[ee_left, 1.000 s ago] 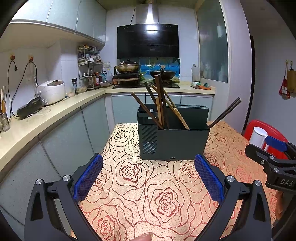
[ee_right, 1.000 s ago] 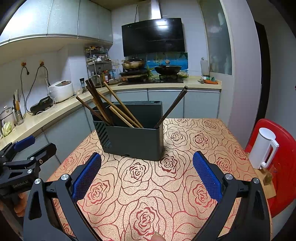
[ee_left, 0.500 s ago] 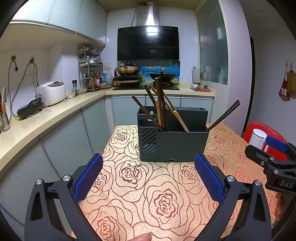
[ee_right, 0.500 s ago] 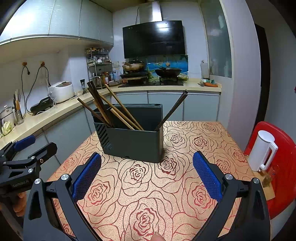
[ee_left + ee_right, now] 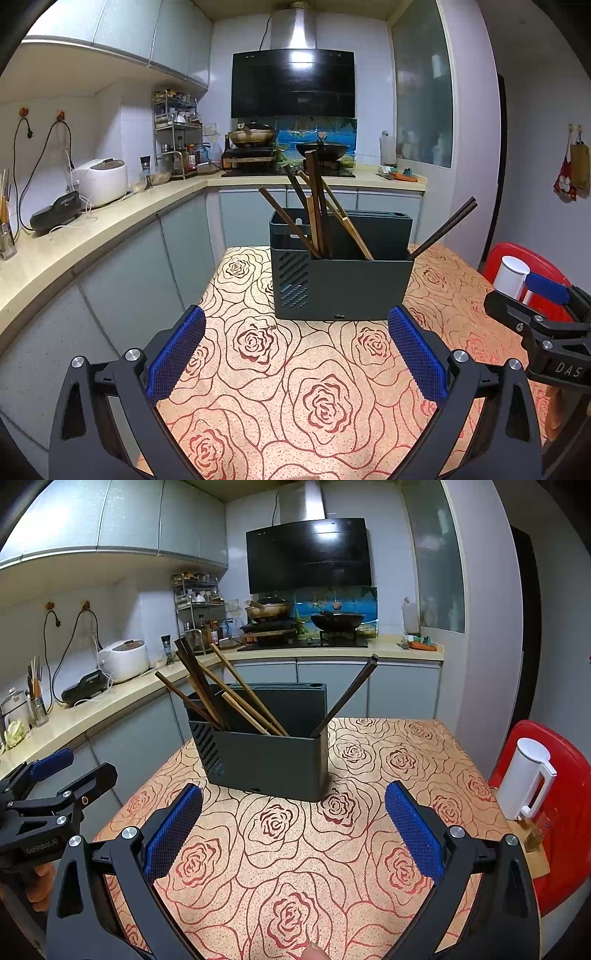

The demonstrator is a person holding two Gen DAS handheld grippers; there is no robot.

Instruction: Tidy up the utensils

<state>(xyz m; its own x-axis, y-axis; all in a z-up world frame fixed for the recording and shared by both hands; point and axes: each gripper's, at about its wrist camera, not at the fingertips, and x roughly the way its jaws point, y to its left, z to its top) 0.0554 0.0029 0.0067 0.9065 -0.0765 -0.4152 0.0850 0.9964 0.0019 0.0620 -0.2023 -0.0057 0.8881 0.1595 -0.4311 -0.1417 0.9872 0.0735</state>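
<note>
A dark grey utensil holder (image 5: 341,280) stands on the rose-patterned table (image 5: 295,387); it also shows in the right wrist view (image 5: 269,760). Several brown and wooden chopsticks (image 5: 317,206) lean in its left part, and a dark pair (image 5: 443,227) leans out at its right end. They show again in the right wrist view: the bunch (image 5: 221,690) and the dark pair (image 5: 347,694). My left gripper (image 5: 295,350) is open and empty, short of the holder. My right gripper (image 5: 293,823) is open and empty too, on the holder's near side.
A white kettle (image 5: 528,779) stands on a red chair (image 5: 565,812) at the table's right. A kitchen counter (image 5: 92,232) with a rice cooker (image 5: 99,181) runs along the left. A stove with pans (image 5: 288,147) is at the back.
Both grippers have drawn back and risen slightly, so the holder sits a little lower in view. Both stay open; nothing on the table has moved.
</note>
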